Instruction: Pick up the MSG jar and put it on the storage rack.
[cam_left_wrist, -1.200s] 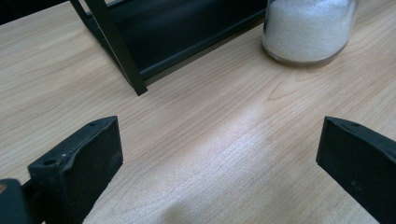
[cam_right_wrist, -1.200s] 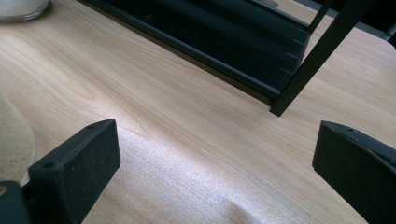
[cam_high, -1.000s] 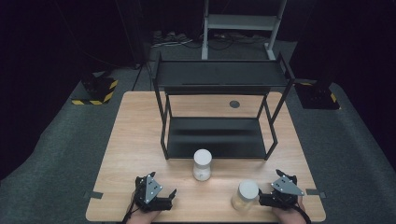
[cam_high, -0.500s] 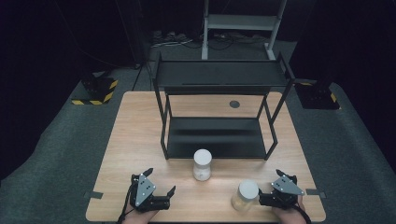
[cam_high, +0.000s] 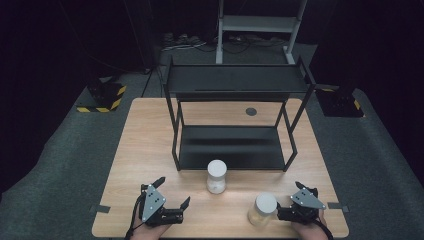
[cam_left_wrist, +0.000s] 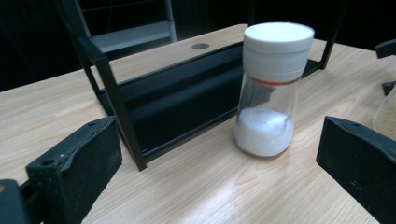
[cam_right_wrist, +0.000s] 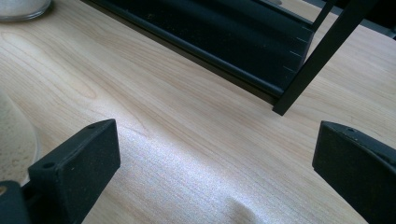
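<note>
High view: above the near edge of the table (cam_high: 150, 145), facing forward and down, far enough to take in the whole top and the black rack (cam_high: 235, 120).
Left gripper view: low over the wood, looking along its tongs (cam_left_wrist: 219, 163) at the white-capped jar (cam_left_wrist: 271, 88) close ahead (rack behind it).
Right gripper view: lower still, tilted down at bare wood between its tongs (cam_right_wrist: 215, 172).
Shared: the rack's bottom shelf and the white-capped jar (cam_right_wrist: 18, 9) appear in all three.
</note>
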